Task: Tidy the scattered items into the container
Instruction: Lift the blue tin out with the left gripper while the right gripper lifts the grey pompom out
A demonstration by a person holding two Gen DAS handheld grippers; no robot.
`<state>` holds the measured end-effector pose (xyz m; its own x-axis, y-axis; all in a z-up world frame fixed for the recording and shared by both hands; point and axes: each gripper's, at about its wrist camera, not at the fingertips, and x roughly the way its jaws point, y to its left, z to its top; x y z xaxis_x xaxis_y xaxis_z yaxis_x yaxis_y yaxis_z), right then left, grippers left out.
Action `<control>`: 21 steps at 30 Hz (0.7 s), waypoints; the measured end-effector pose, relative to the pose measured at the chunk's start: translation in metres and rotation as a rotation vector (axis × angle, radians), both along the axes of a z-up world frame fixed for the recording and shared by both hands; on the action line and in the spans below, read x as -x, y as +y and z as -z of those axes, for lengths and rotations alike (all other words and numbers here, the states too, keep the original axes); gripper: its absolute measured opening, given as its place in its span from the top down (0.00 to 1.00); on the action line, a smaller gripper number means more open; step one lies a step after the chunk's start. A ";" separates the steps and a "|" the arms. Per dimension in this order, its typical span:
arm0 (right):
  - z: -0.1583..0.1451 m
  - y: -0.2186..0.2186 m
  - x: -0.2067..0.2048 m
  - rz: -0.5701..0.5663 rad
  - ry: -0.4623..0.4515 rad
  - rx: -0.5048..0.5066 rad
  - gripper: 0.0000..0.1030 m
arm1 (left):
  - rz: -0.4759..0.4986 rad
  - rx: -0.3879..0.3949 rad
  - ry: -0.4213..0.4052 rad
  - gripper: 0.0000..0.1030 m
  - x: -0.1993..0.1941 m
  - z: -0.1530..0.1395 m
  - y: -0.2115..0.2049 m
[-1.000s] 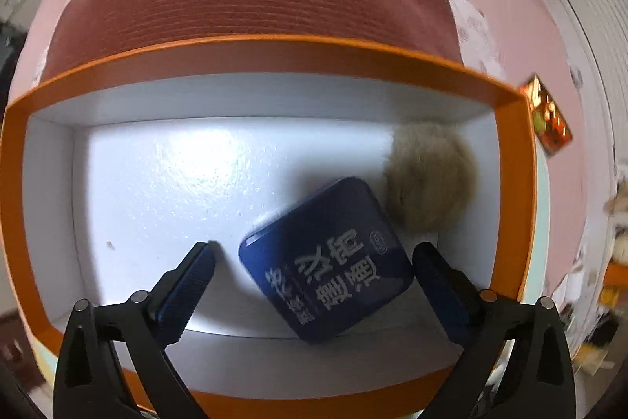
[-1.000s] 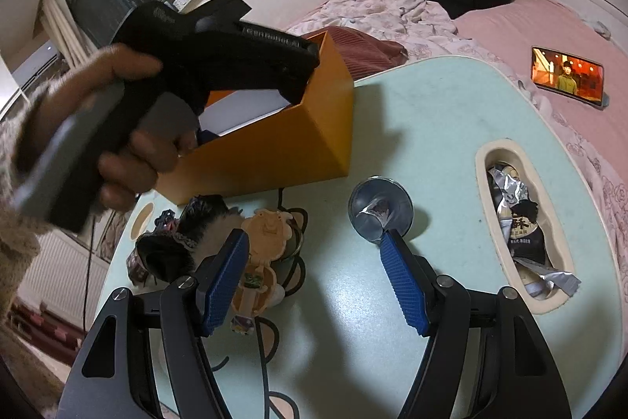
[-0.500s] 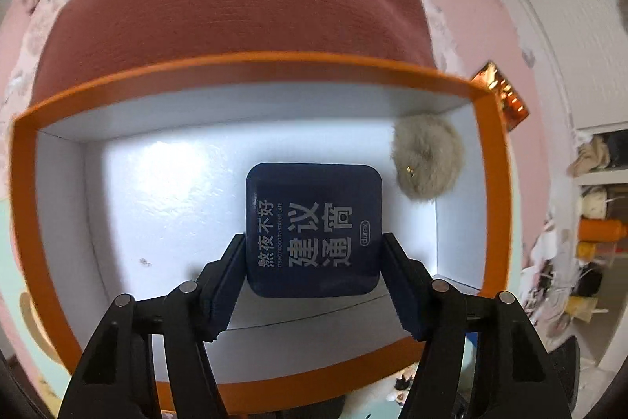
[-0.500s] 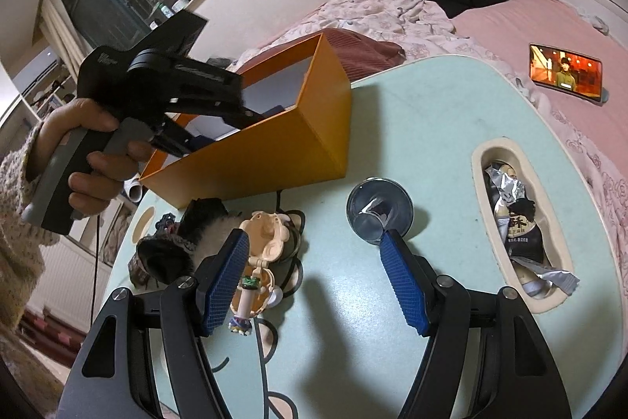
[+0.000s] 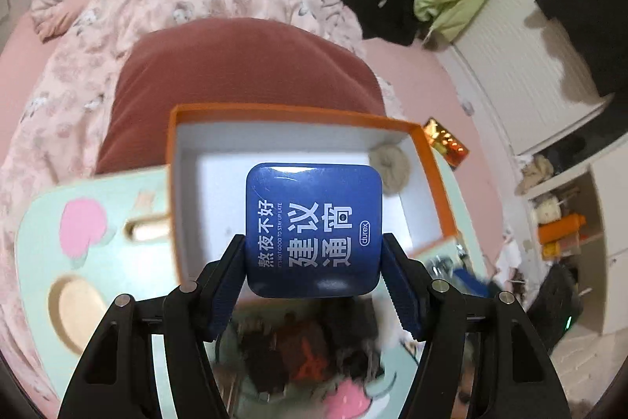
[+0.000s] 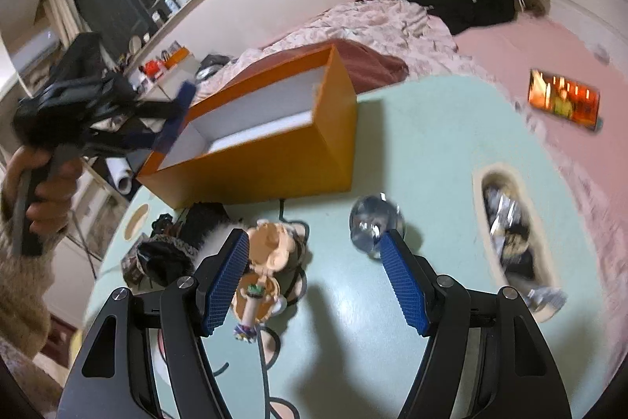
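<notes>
My left gripper (image 5: 313, 241) is shut on a dark blue square tin (image 5: 314, 207) with white lettering, its pads pressing both sides. The tin hangs in the air above the near edge of the orange box (image 5: 435, 167), whose white inside holds a fluffy beige ball (image 5: 390, 165). In the right wrist view the same gripper (image 6: 172, 120) shows blurred at the left end of the box (image 6: 274, 163), held by a hand. My right gripper (image 6: 314, 242) stands open over the mint table (image 6: 431, 144), between a small doll (image 6: 271, 250) and a shiny silver round thing (image 6: 373, 222).
A dark furry heap (image 6: 172, 254) lies left of the doll, with a black cable trailing from it. A recess (image 6: 510, 234) in the table holds foil wrappers. A lit phone (image 6: 563, 101) lies on the pink bed. A red cushion (image 5: 235, 73) lies behind the box.
The left gripper closed on the blue tin lying in the box, then lifted it up and back out of the box. The right gripper has stayed where it was, open.
</notes>
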<state>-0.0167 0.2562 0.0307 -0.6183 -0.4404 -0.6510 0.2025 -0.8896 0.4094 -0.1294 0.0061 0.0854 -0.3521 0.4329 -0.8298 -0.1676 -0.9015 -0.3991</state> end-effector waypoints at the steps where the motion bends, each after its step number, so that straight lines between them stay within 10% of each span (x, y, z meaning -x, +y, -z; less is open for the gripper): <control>1: -0.010 -0.002 0.004 -0.006 0.024 -0.025 0.32 | -0.004 -0.013 0.006 0.36 -0.008 0.000 -0.007; 9: -0.070 -0.057 0.079 -0.078 0.087 -0.402 0.58 | -0.054 -0.066 0.046 0.36 -0.073 0.012 -0.035; 21: 0.005 -0.117 0.152 -0.017 -0.105 -0.906 0.86 | -0.127 -0.083 0.090 0.36 -0.112 0.040 -0.042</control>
<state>-0.1682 0.1391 0.0259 -0.5342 0.2589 -0.8047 0.2195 -0.8768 -0.4278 -0.0173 -0.0363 0.0451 -0.4797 0.4456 -0.7559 -0.0926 -0.8824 -0.4614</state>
